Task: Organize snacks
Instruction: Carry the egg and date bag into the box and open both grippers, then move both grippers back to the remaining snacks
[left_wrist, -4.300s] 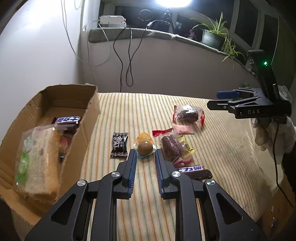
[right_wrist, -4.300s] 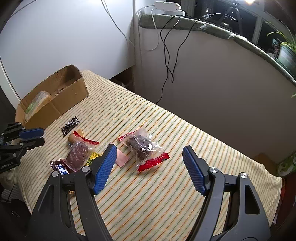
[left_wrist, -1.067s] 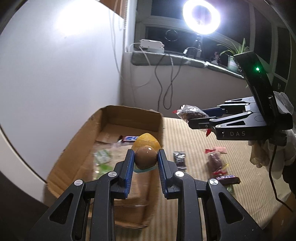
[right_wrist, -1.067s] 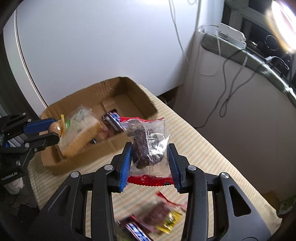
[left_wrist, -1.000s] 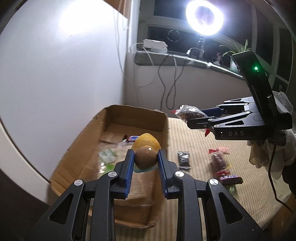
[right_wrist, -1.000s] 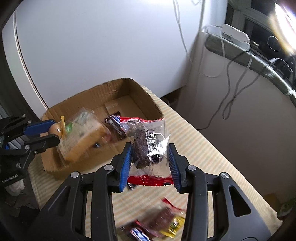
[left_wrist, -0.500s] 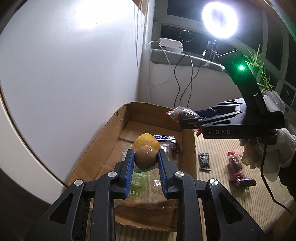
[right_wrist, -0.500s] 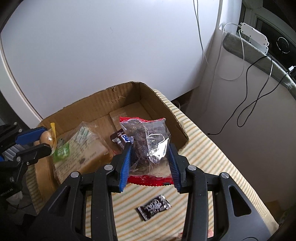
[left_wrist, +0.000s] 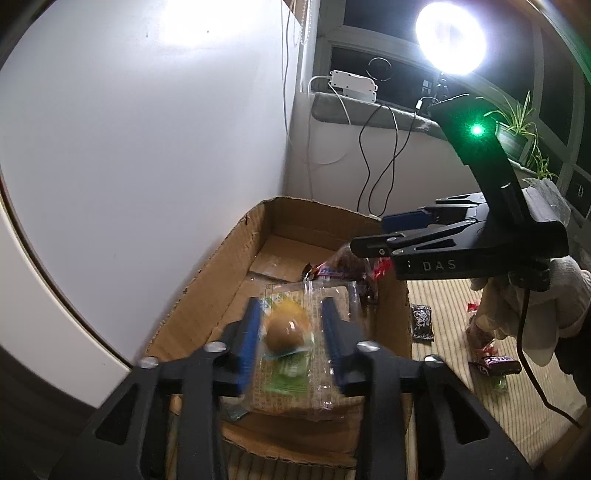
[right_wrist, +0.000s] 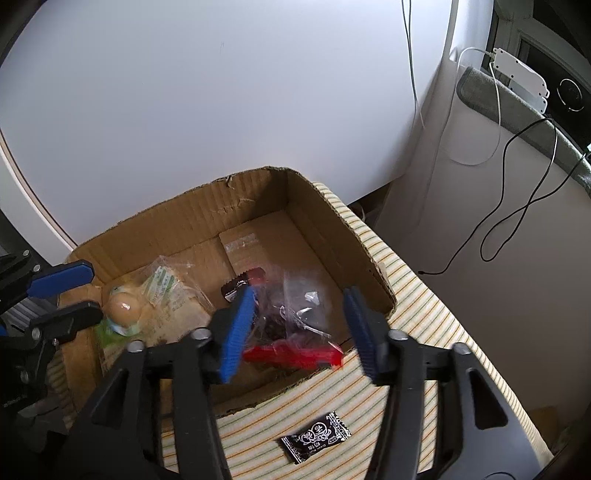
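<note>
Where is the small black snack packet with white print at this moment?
The black packet lies on the striped cloth outside the cardboard box, just beyond its near wall; in the left wrist view it lies right of the box.

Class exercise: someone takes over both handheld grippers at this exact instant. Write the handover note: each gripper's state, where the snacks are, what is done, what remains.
Left gripper: jaws opening over the cardboard box; the round brown snack sits between the pads, not pressed.
Right gripper: jaws opening above the box; the clear bag with the red edge is between them, not gripped.
In the box: a large clear-wrapped pack and a small bar.
Done: both snacks brought to the box and being let go.
Left: the black packet on the striped cloth beside the box, plus wrapped pieces farther along.
</note>
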